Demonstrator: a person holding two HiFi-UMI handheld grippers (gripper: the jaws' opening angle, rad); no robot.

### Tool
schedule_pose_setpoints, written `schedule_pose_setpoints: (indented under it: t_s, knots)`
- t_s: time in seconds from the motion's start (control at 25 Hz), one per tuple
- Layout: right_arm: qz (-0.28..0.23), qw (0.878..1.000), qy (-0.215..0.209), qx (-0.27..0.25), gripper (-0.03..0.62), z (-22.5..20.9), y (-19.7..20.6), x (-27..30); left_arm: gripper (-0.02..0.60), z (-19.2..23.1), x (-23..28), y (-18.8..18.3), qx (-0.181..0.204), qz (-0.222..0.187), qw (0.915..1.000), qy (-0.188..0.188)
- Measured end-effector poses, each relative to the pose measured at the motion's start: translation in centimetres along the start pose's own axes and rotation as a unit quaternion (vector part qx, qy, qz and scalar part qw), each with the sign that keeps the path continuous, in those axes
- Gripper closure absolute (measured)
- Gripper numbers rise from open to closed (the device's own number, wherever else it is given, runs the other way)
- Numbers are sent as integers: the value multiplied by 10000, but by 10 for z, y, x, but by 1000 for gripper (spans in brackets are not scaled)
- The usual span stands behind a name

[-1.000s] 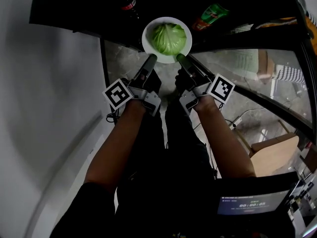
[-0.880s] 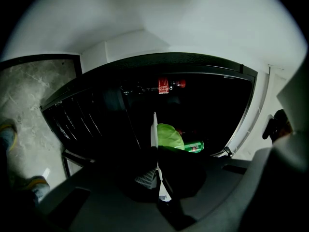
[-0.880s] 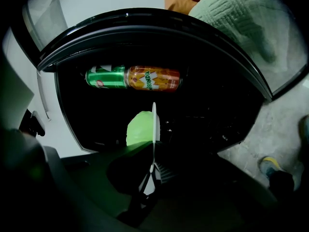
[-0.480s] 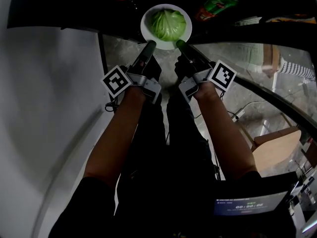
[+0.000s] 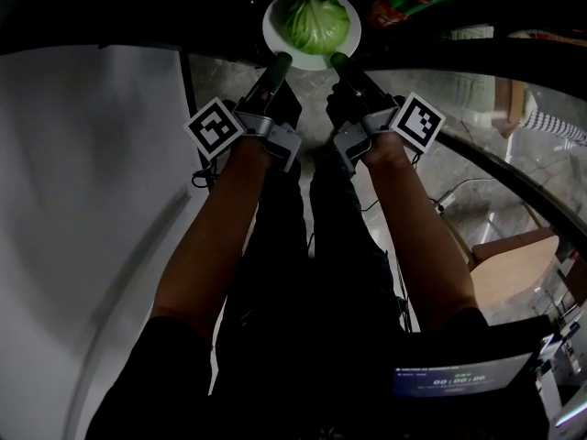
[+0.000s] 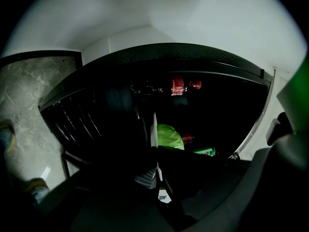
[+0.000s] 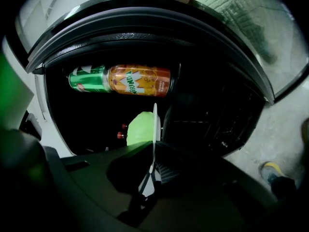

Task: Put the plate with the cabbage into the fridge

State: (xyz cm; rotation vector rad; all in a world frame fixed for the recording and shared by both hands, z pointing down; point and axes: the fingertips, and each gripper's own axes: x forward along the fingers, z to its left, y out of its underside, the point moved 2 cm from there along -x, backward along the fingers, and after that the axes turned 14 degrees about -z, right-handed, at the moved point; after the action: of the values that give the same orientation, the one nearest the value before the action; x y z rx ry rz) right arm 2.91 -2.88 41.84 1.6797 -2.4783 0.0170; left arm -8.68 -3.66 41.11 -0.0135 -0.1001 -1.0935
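Step in hand: carry-in. Plate (image 5: 275,37) with cabbage (image 5: 317,21) is held in the air at the mouth of the fridge (image 5: 138,12), not set down yet.

- Left gripper (image 5: 278,62) is clamped on the plate's near-left rim and right gripper (image 5: 337,60) on the near-right rim. Both gripper views show the rim edge-on with the jaws pressed onto it, so it's a two-point pinch.
- Plate looks roughly level in the head view, and the cabbage sits centred on it.
- The fridge isn't empty. There's a red-capped bottle (image 6: 181,86) lying on the left side, an orange bottle (image 7: 140,80) beside a green one (image 7: 87,78) on the right, and a green can (image 6: 205,152) further in.
- Wire shelving (image 7: 212,115) shows inside, but the interior is very dark. I can't tell which shelf is under the plate or how much bare shelf there is.

Next move, as I judge it:
- Push both grippers forward together at matched height so the plate doesn't tip.
- Steer between the bottles.
- Lower the plate until it seats on a shelf.
- Only then spread both sets of jaws and back straight out.

Risks are uneven travel twisting the rim out of one pinch, and the plate's far edge nudging a bottle.
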Motion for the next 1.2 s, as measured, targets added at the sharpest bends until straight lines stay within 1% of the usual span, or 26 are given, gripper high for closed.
schedule_pose_setpoints:
  t_s: [0.68,0.92,1.2]
  knots:
    - [-19,10000,-21,-52,576,-4,0,1,572,5,0,1,-87,-97,9999,18]
    - [-58,10000,-18,-42,576,-5,-1,3,572,6,0,1,-189,-208,9995,-133]
    - [-71,9997,140,-191,574,-7,-2,7,572,7,4,1,-136,-222,9994,-211]
